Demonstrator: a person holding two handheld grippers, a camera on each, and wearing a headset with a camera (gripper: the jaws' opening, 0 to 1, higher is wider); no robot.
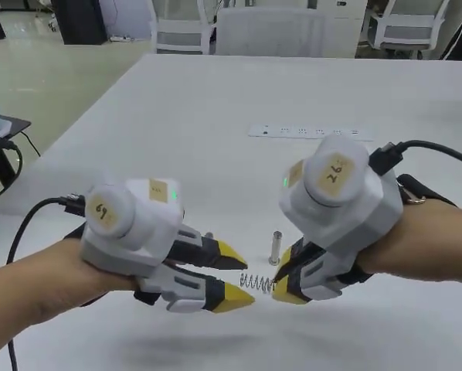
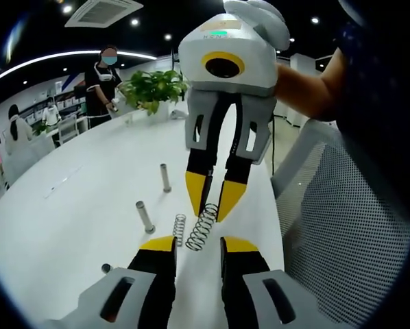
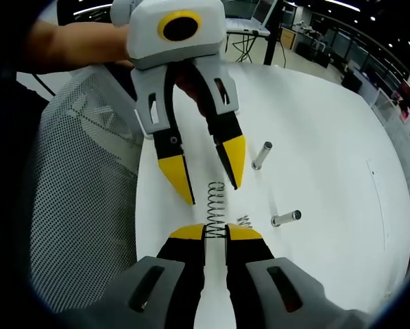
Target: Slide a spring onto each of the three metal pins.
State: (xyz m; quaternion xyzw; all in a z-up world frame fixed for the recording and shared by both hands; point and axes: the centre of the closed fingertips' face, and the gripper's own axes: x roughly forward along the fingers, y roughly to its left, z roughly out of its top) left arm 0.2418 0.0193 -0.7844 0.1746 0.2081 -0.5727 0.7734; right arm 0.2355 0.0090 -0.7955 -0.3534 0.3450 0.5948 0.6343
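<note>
A thin wire spring (image 1: 256, 282) hangs level just above the white table (image 1: 215, 116), with my right gripper (image 1: 280, 284) shut on one end. In the right gripper view the spring (image 3: 215, 205) runs out from my right gripper (image 3: 215, 233) to between the yellow tips of the left gripper (image 3: 206, 171). My left gripper (image 1: 237, 275) is open around the spring's free end (image 2: 201, 226). A second, shorter spring (image 2: 179, 228) lies on the table. Two bare metal pins (image 2: 165, 177) (image 2: 145, 216) stand upright, and a third pin (image 2: 106, 267) stands nearer. One pin (image 1: 276, 247) stands just behind the held spring.
A white power strip (image 1: 308, 132) lies further back on the table. Grey mesh chairs (image 1: 270, 31) stand at the far end, and one mesh chair (image 2: 342, 205) is beside the table edge. A potted plant (image 2: 153, 89) and people stand beyond.
</note>
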